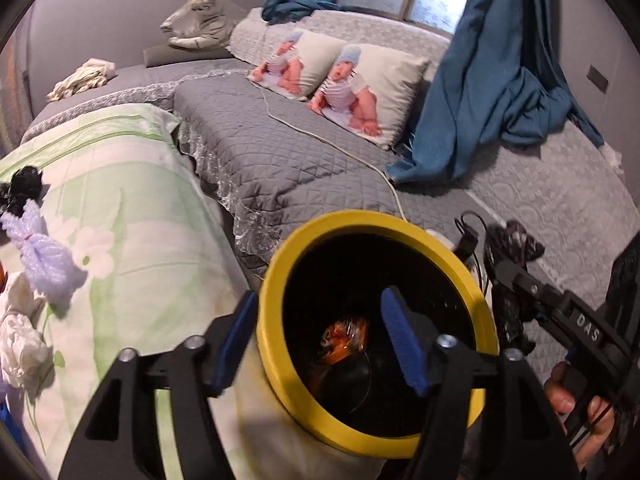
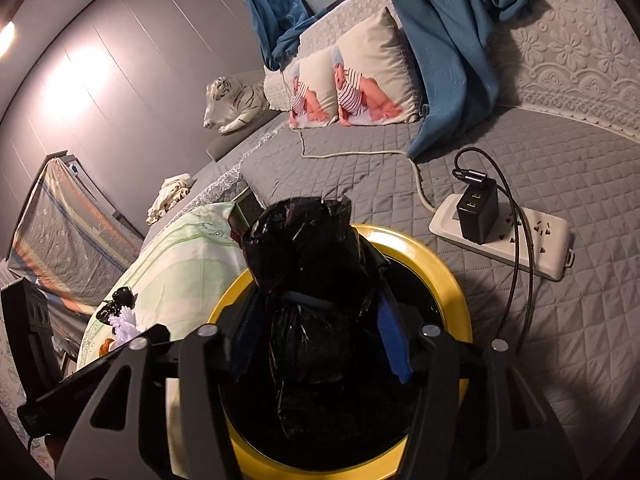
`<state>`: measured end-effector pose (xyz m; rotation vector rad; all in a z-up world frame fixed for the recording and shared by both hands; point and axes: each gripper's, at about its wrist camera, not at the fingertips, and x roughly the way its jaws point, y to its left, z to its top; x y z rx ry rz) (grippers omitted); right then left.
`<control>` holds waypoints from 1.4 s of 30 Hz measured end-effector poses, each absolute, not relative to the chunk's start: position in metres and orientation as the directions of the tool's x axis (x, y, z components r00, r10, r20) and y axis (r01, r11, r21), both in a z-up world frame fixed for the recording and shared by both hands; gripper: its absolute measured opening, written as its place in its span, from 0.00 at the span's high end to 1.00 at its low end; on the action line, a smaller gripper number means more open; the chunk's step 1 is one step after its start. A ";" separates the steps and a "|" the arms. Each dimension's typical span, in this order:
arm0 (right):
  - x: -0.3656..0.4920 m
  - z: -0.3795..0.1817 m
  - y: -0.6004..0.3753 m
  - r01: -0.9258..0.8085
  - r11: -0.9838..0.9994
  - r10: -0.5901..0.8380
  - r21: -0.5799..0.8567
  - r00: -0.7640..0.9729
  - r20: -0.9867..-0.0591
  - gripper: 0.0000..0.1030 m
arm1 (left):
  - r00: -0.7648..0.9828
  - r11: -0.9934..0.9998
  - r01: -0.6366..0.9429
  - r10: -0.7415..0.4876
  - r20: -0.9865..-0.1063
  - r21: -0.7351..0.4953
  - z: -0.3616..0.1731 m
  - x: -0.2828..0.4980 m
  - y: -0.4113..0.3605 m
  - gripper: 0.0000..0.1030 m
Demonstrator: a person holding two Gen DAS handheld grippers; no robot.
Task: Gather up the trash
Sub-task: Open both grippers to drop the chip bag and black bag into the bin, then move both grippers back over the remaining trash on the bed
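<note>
Left gripper [image 1: 316, 340]: standing open over the yellow-rimmed bin [image 1: 276, 280], one blue finger [image 1: 236, 340] outside the near-left rim, the other over the dark inside; nothing is sitting between them.
Right gripper [image 2: 316, 340]: its blue fingers [image 2: 394, 344] are flanking a black trash bag [image 2: 308, 276] above the bin's mouth [image 2: 440, 276]; whether the pads are pressing the bag cannot be told, since the bag is covering the left finger almost wholly.
Right gripper in the left view [image 1: 516, 276]: reaching in from the right edge with the black bag [image 1: 510, 240] at its tip; a hand [image 1: 580, 412] is showing below it, cut off by the frame.
Bin contents: an orange wrapper [image 1: 344, 340] is lying deep inside; the rest is too dark to make out.
Bin position: sitting on the grey quilted bed [image 1: 280, 152], just right of a green flowered pillow [image 1: 132, 216].
Pillow: more trash is lying on its left part, a small black bag [image 1: 24, 188], a pale purple puff [image 1: 44, 252] and crumpled white plastic [image 1: 20, 344], partly cut off at the edge.
Far side: two printed cushions [image 1: 352, 88], a blue curtain [image 1: 480, 92] and a plush white tiger [image 1: 200, 20] are resting on the bed.
Right side: a white power strip [image 2: 520, 244] with a black charger [image 2: 476, 216] is lying near the bin.
</note>
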<state>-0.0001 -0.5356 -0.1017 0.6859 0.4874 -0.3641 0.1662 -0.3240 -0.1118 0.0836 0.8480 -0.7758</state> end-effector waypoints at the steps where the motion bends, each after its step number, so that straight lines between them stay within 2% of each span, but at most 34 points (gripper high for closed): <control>1: 0.000 -0.101 -0.535 0.469 0.721 -0.160 0.510 0.829 -0.535 0.39 | 0.419 0.732 0.641 -0.586 -0.694 -0.231 -0.110 0.167 -0.321 0.29; 5: 0.001 -0.096 -0.533 0.479 0.732 -0.183 0.485 0.823 -0.537 0.38 | 0.492 0.760 0.616 -0.578 -0.651 -0.209 -0.098 0.167 -0.305 0.15; 6: 0.002 -0.096 -0.533 0.478 0.731 -0.180 0.488 0.824 -0.537 0.34 | 0.504 0.765 0.610 -0.577 -0.643 -0.208 -0.095 0.167 -0.300 0.12; 14: 0.001 -0.083 -0.523 0.475 0.743 -0.202 0.471 0.831 -0.519 0.25 | 0.575 0.802 0.555 -0.562 -0.595 -0.222 -0.071 0.177 -0.259 0.08; 18: 0.000 -0.064 -0.510 0.437 0.771 -0.216 0.464 0.863 -0.456 0.15 | 0.631 0.828 0.507 -0.546 -0.551 -0.239 -0.053 0.184 -0.227 0.08; 22: 0.000 -0.043 -0.492 0.400 0.804 -0.241 0.439 0.896 -0.374 0.08 | 0.719 0.891 0.432 -0.433 -0.544 -0.138 -0.040 0.187 -0.198 0.08; 29: 0.013 -0.009 -0.448 0.357 0.873 -0.272 0.331 0.922 -0.278 0.08 | 0.832 0.964 0.255 -0.255 -0.492 -0.069 -0.017 0.197 -0.131 0.08; 32: 0.022 0.001 -0.430 0.312 0.902 -0.237 0.299 0.936 -0.261 0.08 | 0.867 0.982 0.184 -0.186 -0.463 -0.050 -0.007 0.199 -0.101 0.08; 36: 0.038 0.009 -0.404 0.271 0.929 -0.206 0.250 0.943 -0.260 0.08 | 0.891 0.991 0.103 -0.129 -0.436 -0.084 0.002 0.199 -0.055 0.08; 42: 0.062 0.022 -0.366 0.195 0.960 -0.140 0.201 0.956 -0.259 0.08 | 0.926 1.000 -0.003 0.000 -0.376 -0.006 0.013 0.189 -0.008 0.08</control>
